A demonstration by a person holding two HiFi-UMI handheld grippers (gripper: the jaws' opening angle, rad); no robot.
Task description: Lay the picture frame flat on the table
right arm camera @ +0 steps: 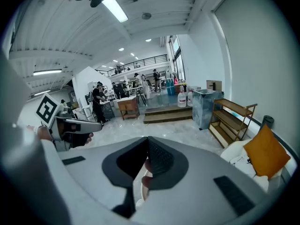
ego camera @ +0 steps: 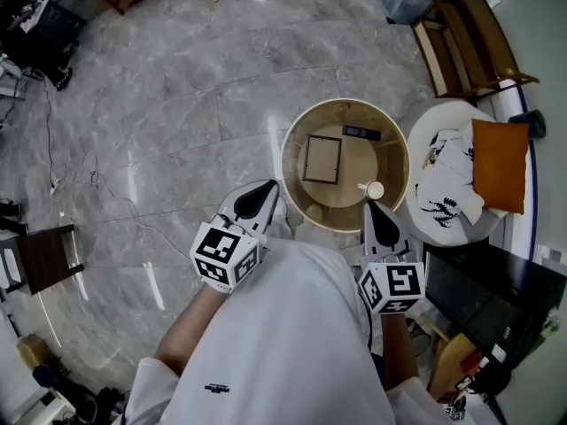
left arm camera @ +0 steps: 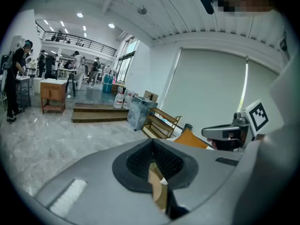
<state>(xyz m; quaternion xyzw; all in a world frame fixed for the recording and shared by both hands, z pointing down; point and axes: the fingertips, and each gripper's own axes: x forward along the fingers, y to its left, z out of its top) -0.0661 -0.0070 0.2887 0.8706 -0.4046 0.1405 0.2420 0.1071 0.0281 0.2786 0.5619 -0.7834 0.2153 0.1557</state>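
The picture frame (ego camera: 322, 158) has a thin dark border and lies flat on the round wooden table (ego camera: 301, 184), left of its middle. My left gripper (ego camera: 267, 189) is held near the table's near-left rim, short of the frame, jaws shut and empty. My right gripper (ego camera: 373, 207) hovers over the near-right rim, also shut and empty. In the left gripper view the left gripper (left arm camera: 151, 143) points up and away with its tips together. The right gripper (right arm camera: 147, 141) in its own view shows the same closed tips. The frame is hidden in both gripper views.
A white cup (ego camera: 375, 189) stands near the table's right edge and a small dark remote-like object (ego camera: 361, 133) lies at its far side. A white armchair (ego camera: 443, 118) with an orange cushion (ego camera: 500, 164) is to the right, a wooden shelf (ego camera: 468, 42) beyond it, a dark stool (ego camera: 44, 257) far left.
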